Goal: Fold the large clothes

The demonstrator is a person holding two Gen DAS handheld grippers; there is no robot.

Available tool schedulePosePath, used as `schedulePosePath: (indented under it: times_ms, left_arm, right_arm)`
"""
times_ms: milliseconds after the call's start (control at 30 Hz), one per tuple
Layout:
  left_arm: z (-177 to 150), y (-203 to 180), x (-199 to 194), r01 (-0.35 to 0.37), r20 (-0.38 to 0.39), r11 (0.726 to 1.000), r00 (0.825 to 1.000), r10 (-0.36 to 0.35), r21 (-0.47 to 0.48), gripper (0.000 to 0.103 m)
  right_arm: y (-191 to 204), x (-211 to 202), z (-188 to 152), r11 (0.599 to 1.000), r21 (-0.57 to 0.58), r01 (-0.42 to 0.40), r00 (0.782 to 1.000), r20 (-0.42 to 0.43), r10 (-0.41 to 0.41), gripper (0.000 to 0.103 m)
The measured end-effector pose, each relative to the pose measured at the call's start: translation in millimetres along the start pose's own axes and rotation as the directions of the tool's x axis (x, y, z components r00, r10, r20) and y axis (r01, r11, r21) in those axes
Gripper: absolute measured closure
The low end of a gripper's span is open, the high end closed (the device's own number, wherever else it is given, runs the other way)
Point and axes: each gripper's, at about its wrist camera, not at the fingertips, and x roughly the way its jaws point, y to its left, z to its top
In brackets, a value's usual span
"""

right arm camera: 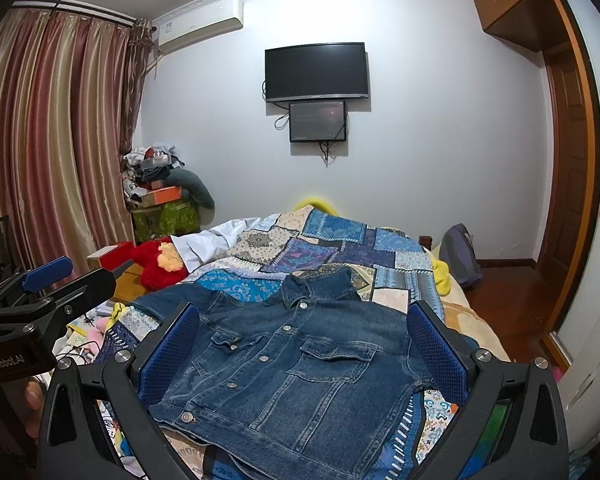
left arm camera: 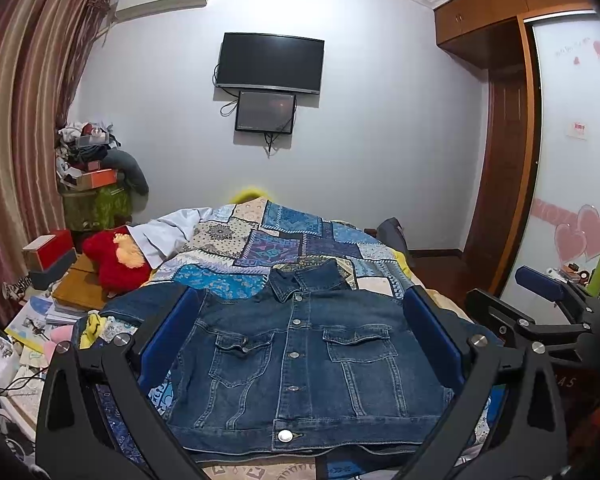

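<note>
While both tools hover above the near end of the bed, a dark blue denim jacket (left arm camera: 300, 360) lies front side up on a patchwork quilt (left arm camera: 268, 248), buttoned shut, collar pointing away toward the far wall and hem nearest the cameras. The left tool (left arm camera: 300, 344) has its blue-padded fingers spread wide, framing the jacket's body without touching it. The right tool (right arm camera: 304, 348) is likewise spread, empty, and held just beside the left one.

One sleeve runs off toward the left side of the bed; the other sleeve is hidden, so where it lies cannot be told.

Denim like this is probably heavy and fairly stiff (thick seams, metal buttons, two flap chest pockets), so it should hold a crease and not slip, but will sag if lifted by one point. Sensible places to pinch seem to be the shoulder seams beside the collar or the two hem corners, away from the bulky pocket flaps and button placket.

A red plush toy (left arm camera: 114, 264) sits at the left of the bed.
</note>
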Motion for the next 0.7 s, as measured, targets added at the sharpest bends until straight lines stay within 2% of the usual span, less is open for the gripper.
schedulePosePath:
  times_ms: [700]
  left_arm:
    - [0.5,0.1,2.3,0.0,-0.006,1.0,1.0,0.0,-0.004,0.0]
  right_arm:
    - [0.2,-0.1,0.3,1.0,-0.002,-0.001,1.0,-0.001,0.001,0.0]
